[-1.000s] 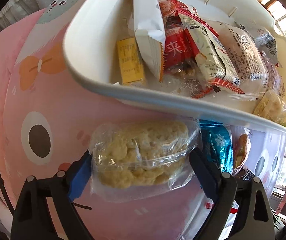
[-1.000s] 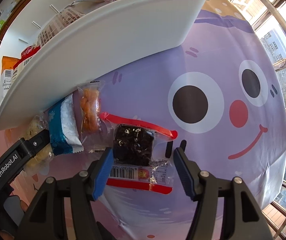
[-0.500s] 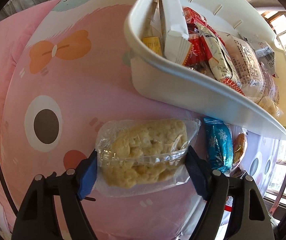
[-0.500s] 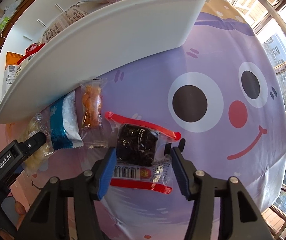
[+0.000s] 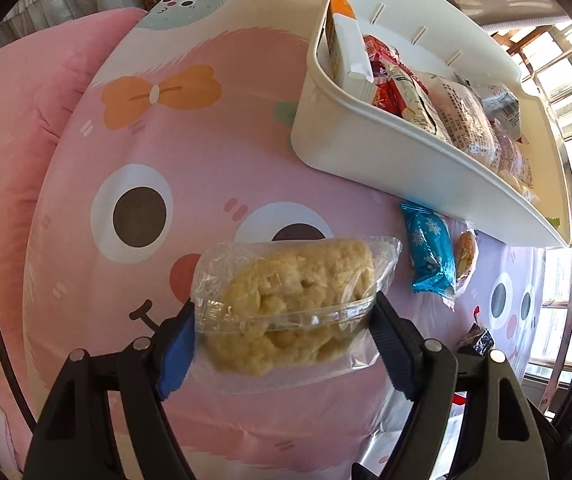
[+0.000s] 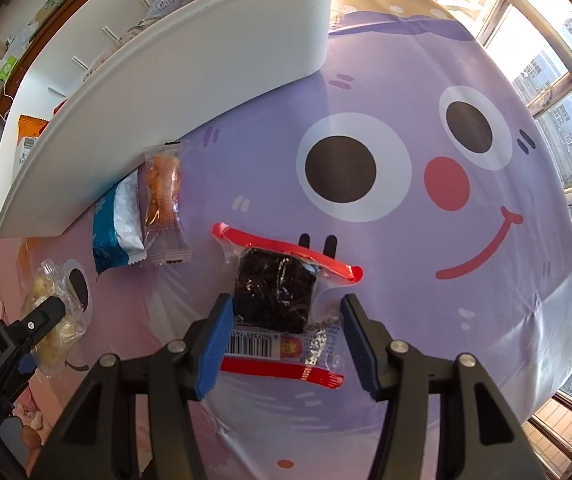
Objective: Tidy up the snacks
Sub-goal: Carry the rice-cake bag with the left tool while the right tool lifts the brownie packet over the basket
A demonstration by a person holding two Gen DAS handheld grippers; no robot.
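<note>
**Two snacks at the grippers, white bin behind**

The left gripper (image 5: 282, 344) is squeezing a clear pack of yellow puffed cake (image 5: 290, 304) between its fingers, above the pink cartoon sheet (image 5: 190, 152). The blue wrapper (image 6: 116, 228) and orange snack pack (image 6: 164, 208) are lying against the white bin (image 6: 190, 80). The right gripper (image 6: 286, 340) is standing open around the dark snack pack (image 6: 276, 300), on the purple sheet (image 6: 366, 80).

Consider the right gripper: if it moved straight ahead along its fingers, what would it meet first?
Probably the dark snack packet, which already lies between the open fingers of the right gripper. Beyond it is only the purple cartoon cloth; depth is hard to judge.
</note>
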